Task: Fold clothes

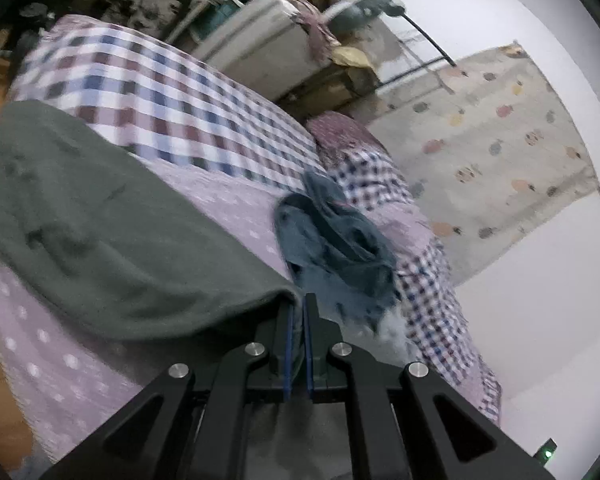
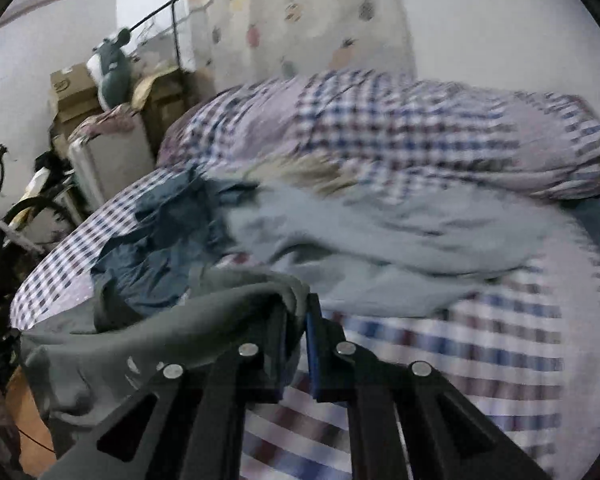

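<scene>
From the left wrist, the left gripper [image 1: 298, 308] is clamped on an edge of the grey-green garment [image 1: 100, 216], its blue pads pressed together with cloth between them. The garment spreads away to the left over the lilac dotted sheet [image 1: 56, 364] of the bed. Beyond it lies a checked cover [image 1: 148, 92], and just right of the gripper sits a crumpled dark blue garment [image 1: 336, 240]. A patterned curtain [image 1: 496, 140] hangs on the far wall.

From the right wrist, the right gripper [image 2: 300, 316] is likewise clenched on the grey-green garment [image 2: 148, 332], which drapes off its left finger and hangs down to the left. The picture is blurred, so how much cloth sits between the pads is hard to judge. Ahead lie the dark blue garment [image 2: 156, 256] and a pale blue one [image 2: 380, 240], with a checked quilt [image 2: 400, 136] bunched behind them
</scene>
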`<state>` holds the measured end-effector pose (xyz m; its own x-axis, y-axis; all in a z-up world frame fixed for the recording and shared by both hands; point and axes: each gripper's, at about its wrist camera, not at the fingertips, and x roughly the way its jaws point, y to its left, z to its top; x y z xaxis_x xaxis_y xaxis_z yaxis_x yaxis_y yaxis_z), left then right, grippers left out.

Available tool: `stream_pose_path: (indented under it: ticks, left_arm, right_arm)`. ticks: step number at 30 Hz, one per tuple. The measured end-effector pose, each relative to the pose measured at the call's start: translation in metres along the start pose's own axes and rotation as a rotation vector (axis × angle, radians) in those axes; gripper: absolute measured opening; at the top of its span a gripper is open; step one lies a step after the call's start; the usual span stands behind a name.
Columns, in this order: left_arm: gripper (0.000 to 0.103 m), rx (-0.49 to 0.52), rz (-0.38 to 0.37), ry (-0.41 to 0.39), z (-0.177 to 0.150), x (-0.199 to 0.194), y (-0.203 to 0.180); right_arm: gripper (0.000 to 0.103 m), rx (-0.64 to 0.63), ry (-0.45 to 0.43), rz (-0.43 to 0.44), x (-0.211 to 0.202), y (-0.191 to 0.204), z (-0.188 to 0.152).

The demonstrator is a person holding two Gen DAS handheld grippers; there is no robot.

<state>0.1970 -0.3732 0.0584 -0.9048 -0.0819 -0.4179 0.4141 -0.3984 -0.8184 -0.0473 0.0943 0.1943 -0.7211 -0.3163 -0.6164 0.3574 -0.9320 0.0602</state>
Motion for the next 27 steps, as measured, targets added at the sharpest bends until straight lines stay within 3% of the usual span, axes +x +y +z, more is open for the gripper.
stream_pose_path:
  ticks: [6, 12, 15, 18, 22, 24, 26, 27]
  left_arm:
    - [0.003, 0.026, -0.121, 0.067, -0.013, 0.008, -0.052]
    - [0.003, 0.173, -0.257, 0.09, -0.018, 0.018, -0.142]
    - [0.003, 0.239, -0.288, 0.09, -0.011, 0.037, -0.19]
    - [0.003, 0.302, -0.233, 0.102, -0.01, 0.066, -0.223]
    - [0.003, 0.363, -0.083, 0.121, -0.019, 0.113, -0.232]
    - [0.003, 0.383, -0.001, 0.173, -0.024, 0.141, -0.224]
    - [0.003, 0.408, 0.069, 0.233, -0.031, 0.162, -0.214]
    - [0.008, 0.42, 0.104, 0.263, -0.034, 0.171, -0.208]
  right_arm:
    - [0.006, -0.01, -0.085, -0.086, -0.107, -0.044, 0.003]
    - [0.006, 0.021, -0.193, -0.183, -0.213, -0.083, 0.011]
    - [0.007, 0.053, -0.214, -0.198, -0.24, -0.107, 0.02]
    - [0.009, 0.082, -0.195, -0.196, -0.243, -0.13, 0.029]
    - [0.015, 0.135, -0.069, -0.221, -0.189, -0.157, 0.032]
    - [0.015, 0.17, -0.039, -0.244, -0.165, -0.171, 0.027]
    - [0.024, 0.213, -0.013, -0.259, -0.146, -0.184, 0.018]
    - [0.036, 0.238, -0.001, -0.258, -0.141, -0.188, 0.011]
